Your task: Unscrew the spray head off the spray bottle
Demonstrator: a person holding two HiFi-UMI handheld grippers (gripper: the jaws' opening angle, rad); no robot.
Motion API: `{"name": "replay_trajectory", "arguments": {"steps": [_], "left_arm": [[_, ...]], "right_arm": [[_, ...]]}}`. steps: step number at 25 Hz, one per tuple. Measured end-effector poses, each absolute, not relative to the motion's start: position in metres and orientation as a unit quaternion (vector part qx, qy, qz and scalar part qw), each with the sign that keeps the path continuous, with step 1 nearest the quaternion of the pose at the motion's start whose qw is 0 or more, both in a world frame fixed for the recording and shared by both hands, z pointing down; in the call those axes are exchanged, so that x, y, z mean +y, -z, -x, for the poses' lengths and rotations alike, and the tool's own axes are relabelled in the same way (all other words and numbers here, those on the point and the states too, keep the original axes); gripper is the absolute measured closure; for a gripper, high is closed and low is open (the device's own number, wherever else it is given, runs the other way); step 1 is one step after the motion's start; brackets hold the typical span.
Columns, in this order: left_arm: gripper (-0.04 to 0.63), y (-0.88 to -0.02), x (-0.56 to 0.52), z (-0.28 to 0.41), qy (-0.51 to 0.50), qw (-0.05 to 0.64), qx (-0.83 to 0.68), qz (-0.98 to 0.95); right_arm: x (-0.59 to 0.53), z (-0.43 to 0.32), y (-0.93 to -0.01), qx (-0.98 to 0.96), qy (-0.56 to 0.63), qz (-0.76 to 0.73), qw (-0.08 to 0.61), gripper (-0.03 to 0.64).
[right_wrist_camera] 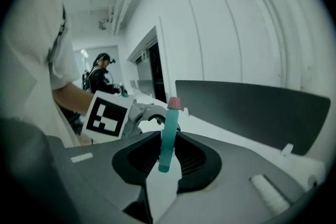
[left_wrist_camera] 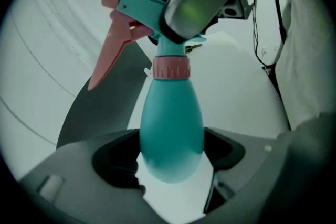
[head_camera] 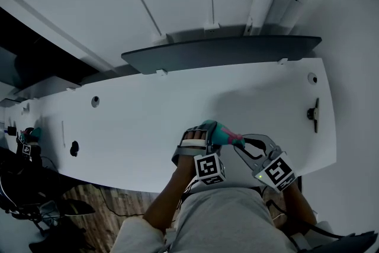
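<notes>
A teal spray bottle (left_wrist_camera: 170, 128) with a pink collar (left_wrist_camera: 170, 68) and pink trigger (left_wrist_camera: 110, 55) is held up over the near edge of the white table (head_camera: 177, 103). My left gripper (left_wrist_camera: 170, 157) is shut on the bottle's rounded body, with the pads against both sides. My right gripper (right_wrist_camera: 167, 157) grips the teal spray head (right_wrist_camera: 168, 134), and the pink nozzle (right_wrist_camera: 174, 103) pokes out past the jaws. In the head view, the bottle (head_camera: 222, 134) lies between the left gripper (head_camera: 204, 132) and the right gripper (head_camera: 240, 144), close in front of my body.
A dark grey board (head_camera: 219, 50) stands along the table's back edge against the white wall. A black fitting (head_camera: 312, 114) sits near the table's right end. Another person (right_wrist_camera: 102, 73) stands far off in the right gripper view.
</notes>
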State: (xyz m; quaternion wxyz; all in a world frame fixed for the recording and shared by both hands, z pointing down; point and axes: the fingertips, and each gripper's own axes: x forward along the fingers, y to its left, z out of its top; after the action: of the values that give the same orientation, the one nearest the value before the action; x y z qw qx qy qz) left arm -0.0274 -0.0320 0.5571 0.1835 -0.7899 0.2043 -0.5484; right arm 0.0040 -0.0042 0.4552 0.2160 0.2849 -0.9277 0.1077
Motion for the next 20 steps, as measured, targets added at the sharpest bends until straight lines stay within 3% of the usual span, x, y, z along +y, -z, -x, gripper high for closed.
{"name": "replay_trajectory", "arguments": {"steps": [5, 8, 12, 15, 16, 17, 20], "left_arm": [[0.229, -0.564, -0.014, 0.023, 0.538, 0.167, 0.166, 0.81], [0.229, -0.56, -0.006, 0.016, 0.508, 0.138, 0.157, 0.835], [0.23, -0.56, -0.005, 0.012, 0.497, 0.129, 0.15, 0.845], [0.232, -0.562, -0.009, 0.015, 0.491, 0.104, 0.18, 0.846], [0.233, -0.562, -0.013, 0.018, 0.488, 0.095, 0.201, 0.844], [0.233, -0.561, -0.018, 0.022, 0.485, 0.089, 0.226, 0.84], [0.236, -0.554, -0.035, 0.039, 0.484, 0.11, 0.292, 0.818]], "right_arm": [[0.023, 0.008, -0.46, -0.903, 0.166, -0.147, 0.368, 0.528], [0.022, -0.004, -0.462, -0.893, 0.178, -0.12, 0.395, 0.526], [0.014, -0.014, -0.468, -0.905, 0.135, -0.139, 0.378, 0.523], [0.007, -0.017, -0.464, -0.923, 0.061, -0.184, 0.331, 0.483], [0.006, -0.02, -0.457, -0.932, 0.028, -0.2, 0.3, 0.411], [0.004, -0.023, -0.449, -0.941, -0.02, -0.22, 0.257, 0.346], [-0.005, -0.043, -0.427, -0.911, -0.291, -0.29, 0.044, 0.334]]}}
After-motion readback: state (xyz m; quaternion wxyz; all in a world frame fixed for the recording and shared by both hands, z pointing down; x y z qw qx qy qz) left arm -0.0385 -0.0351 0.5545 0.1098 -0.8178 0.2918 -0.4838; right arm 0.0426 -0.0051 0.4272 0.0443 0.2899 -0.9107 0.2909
